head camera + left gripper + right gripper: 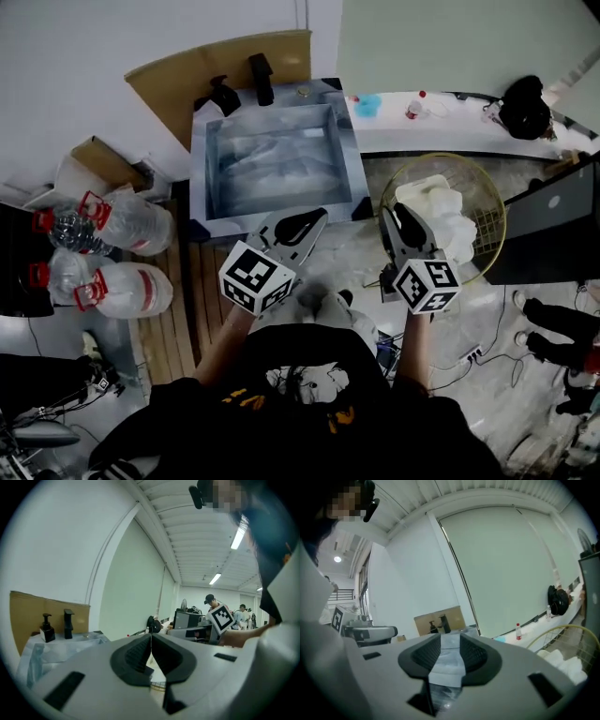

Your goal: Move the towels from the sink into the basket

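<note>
Pale floor (349,251) below, sink (199,169) at twelve, basket (484,197) at two holding white towels (436,206) — likely soft, light, limp, best pinched at a fold — left gripper (151,644) clenched empty, right gripper (451,644) released.

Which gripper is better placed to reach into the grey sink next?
Probably left: the left gripper points at the front edge of the grey metal sink; the right gripper is beside the yellow wire basket of white towels. Left's jaws are shut, though.

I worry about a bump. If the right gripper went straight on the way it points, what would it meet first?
The right gripper would probably meet the sink, which shows straight ahead between its jaws; how far is unclear.
</note>
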